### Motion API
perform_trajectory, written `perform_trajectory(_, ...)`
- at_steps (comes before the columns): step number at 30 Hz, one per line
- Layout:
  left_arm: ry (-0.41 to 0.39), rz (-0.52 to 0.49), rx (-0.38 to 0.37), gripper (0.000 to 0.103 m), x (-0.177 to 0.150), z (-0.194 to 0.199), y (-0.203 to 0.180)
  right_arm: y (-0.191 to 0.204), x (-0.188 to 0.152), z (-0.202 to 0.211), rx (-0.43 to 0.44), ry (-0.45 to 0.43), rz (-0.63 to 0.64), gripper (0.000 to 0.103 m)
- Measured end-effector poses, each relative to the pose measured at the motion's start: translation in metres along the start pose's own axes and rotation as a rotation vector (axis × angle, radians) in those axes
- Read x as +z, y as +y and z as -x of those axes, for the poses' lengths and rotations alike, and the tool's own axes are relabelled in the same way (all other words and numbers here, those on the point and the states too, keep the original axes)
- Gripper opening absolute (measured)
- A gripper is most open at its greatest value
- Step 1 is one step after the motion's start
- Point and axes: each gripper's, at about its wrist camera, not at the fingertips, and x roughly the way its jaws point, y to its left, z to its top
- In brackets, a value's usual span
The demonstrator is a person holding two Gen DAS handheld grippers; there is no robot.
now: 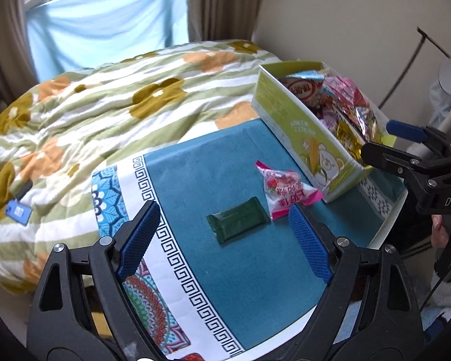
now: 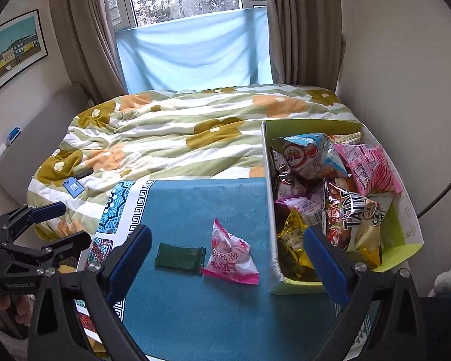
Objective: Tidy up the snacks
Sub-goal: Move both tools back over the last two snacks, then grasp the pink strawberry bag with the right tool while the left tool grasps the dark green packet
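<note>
A dark green snack packet lies flat on the teal tablecloth. A pink-and-white bag touches its right end. To their right stands a green-and-white carton heaped with several snack bags. My left gripper hovers open above the green packet, gripping nothing. My right gripper is open too, above the pink bag and the carton's near left corner, with nothing held.
Behind the table is a bed with a floral quilt, and a blue phone lies on it. The tablecloth's patterned border runs along the left. A wall and a dark stand rise on the right.
</note>
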Motion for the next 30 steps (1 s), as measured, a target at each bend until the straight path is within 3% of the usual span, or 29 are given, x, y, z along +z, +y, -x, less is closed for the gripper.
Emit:
perform_trajectory(5, 0.084, -0.216, -0.099, 0.086, -0.001, -0.042, 0.0, 0.019, -0.015, -0.019, -0.039, 0.005, 0.033, 0.1)
perform_trajectory(9, 0.13, -0.364, -0.122, 0.086, -0.004, -0.082, -0.005, 0.028, -0.031, -0.037, -0.06, 0.031, 0.048, 0.1)
perform_trajectory(17, 0.225, -0.494, -0.191, 0.083, -0.023, -0.162, -0.02, 0.025, -0.064, -0.078, -0.093, 0.115, 0.003, 0.1)
perform_trajectory(22, 0.261, -0.505, -0.172, 0.077, -0.033, -0.189, -0.023, 0.025, -0.077, -0.104, -0.101, 0.16, 0.013, 0.1)
perform_trajectory(30, 0.259, -0.372, -0.127, 0.063, -0.028, -0.205, -0.01, 0.03, -0.087, -0.129, -0.1, 0.188, 0.063, 0.1)
